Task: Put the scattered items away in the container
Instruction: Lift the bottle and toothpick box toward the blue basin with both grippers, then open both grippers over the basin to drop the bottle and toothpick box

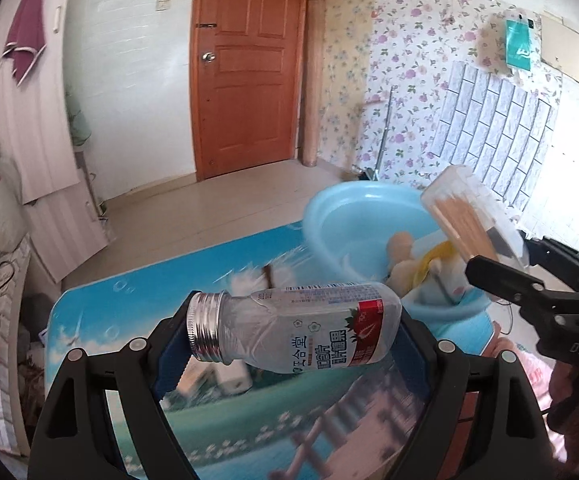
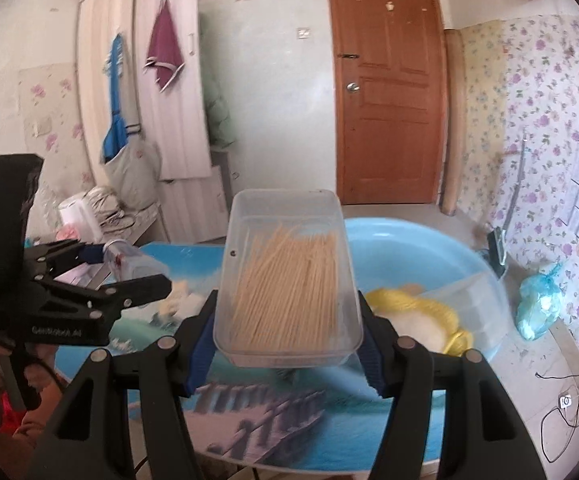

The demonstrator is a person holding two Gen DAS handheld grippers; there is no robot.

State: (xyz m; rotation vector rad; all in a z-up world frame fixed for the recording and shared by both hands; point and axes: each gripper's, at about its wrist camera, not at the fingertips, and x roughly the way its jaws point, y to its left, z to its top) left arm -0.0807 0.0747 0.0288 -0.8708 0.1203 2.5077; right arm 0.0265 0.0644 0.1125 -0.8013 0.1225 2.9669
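Two items in hand, both lifted off the worktop point(image 2: 249, 432), not yet in the basin point(image 2: 417, 240). Basin already holds a plush toy w/ yellow bit point(image 2: 421, 312) and a clear box point(image 2: 465, 292); no other loose items visible on worktop. Left gripper point(image 1: 293, 336): jaws wide, clamped across a bottle point(image 1: 301, 328) lying sideways, cap to the left. Right gripper point(image 2: 285, 344): medium opening, gripping a clear toothpick box point(image 2: 289, 280), near basin rim. Left to do, prob.: carry both over basin, release.
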